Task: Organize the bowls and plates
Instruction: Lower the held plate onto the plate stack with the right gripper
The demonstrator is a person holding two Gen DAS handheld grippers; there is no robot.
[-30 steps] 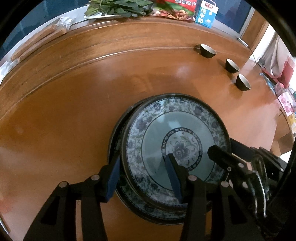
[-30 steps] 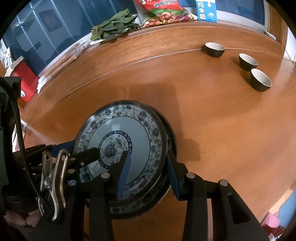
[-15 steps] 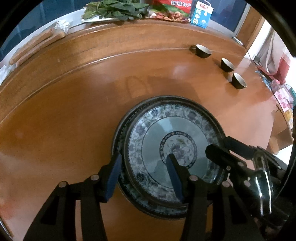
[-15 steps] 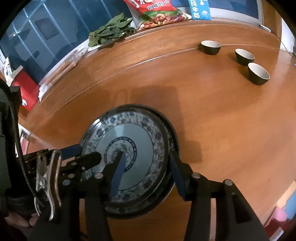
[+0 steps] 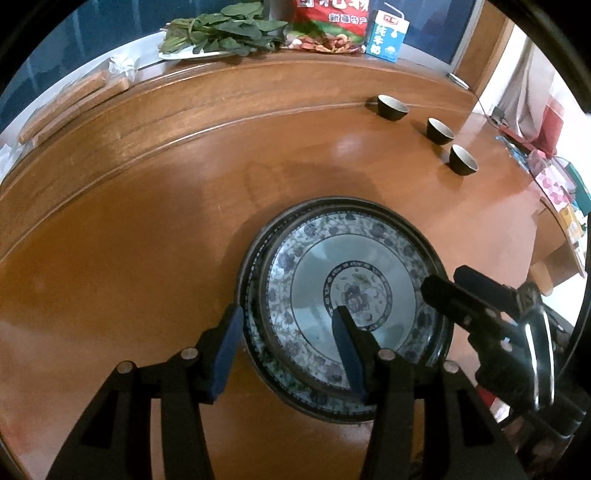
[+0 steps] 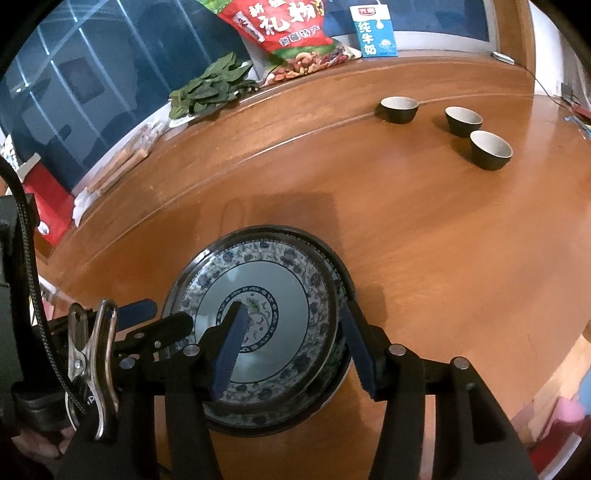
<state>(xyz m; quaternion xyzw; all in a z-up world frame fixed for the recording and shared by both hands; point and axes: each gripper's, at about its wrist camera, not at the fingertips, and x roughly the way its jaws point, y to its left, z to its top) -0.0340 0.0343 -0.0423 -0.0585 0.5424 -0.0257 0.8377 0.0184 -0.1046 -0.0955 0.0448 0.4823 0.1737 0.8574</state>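
Two blue-and-white floral plates lie stacked on the wooden table, the top plate [image 5: 354, 291] [image 6: 266, 291] nested flat in the lower plate [image 5: 246, 295] [image 6: 343, 280]. My left gripper [image 5: 286, 350] straddles the stack's left rim, one finger outside it and one over the plate's well. My right gripper [image 6: 293, 345] straddles the right rim the same way. Both stand open, and no pad presses on the rim. Each gripper also shows at the side of the other's view. Three small dark bowls [image 5: 439, 131] [image 6: 463, 120] sit apart at the far right.
Along the raised back ledge lie a plate of leafy greens [image 5: 221, 37], a red snack bag [image 6: 288, 33] and a blue-and-white milk carton [image 5: 388, 35]. Wrapped chopsticks [image 5: 70, 107] lie at the far left. The table's right edge drops off near clutter [image 5: 554, 184].
The top plate was tilted above the lower one and now rests flat inside it. My right gripper's jaws have widened off its rim. Both grippers have drawn back slightly.
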